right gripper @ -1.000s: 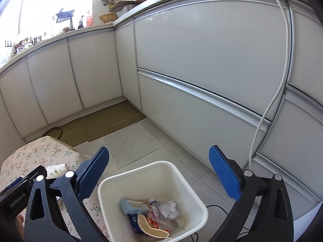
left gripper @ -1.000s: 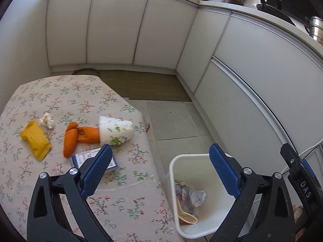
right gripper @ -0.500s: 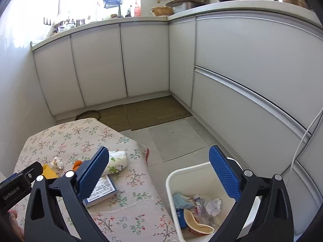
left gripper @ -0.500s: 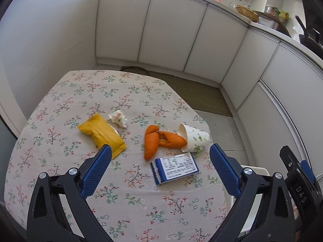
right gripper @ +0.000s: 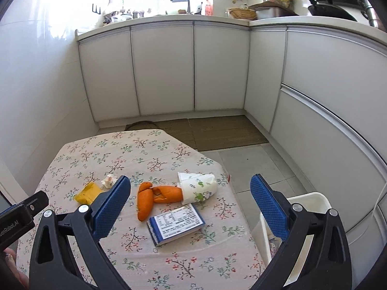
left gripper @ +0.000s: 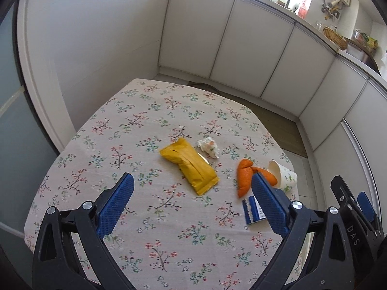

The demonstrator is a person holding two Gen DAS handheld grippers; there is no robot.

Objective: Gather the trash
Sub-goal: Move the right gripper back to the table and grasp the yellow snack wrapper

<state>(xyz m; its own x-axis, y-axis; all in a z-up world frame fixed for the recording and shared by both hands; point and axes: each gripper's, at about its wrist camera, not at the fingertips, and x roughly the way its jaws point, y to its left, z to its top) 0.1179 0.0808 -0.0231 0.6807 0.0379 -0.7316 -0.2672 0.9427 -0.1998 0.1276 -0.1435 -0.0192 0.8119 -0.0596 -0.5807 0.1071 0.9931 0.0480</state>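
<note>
Over the flowered tabletop (left gripper: pixel 150 111) both grippers hang with fingers spread wide and nothing between them. Only the right wrist view shows the white bin (right gripper: pixel 312 207) on the floor just off the tabletop's right edge, behind the right gripper's (right gripper: pixel 189 197) right finger; its contents are mostly hidden. Only the left wrist view shows the yellow packet (left gripper: pixel 189 165) whole — from the right it is a corner half covered by a blue finger pad.

From the left gripper (left gripper: pixel 191 198) the yellow packet lies between the fingers and a little beyond their tips, with the crumpled tissue (left gripper: pixel 208 147) just beyond it, near but apart. The orange peel (left gripper: pixel 244 177), the paper cup (left gripper: pixel 284 176) lying on its side and the blue-and-white box (left gripper: pixel 252 211) sit at the right finger, partly hidden behind it.

From the right gripper, box, peel and cup lie between the fingers; one peel piece reaches into the cup's mouth.

Counted: one packet, one tissue, two peel pieces, one cup, one box — six items on the tabletop, one bin.
</note>
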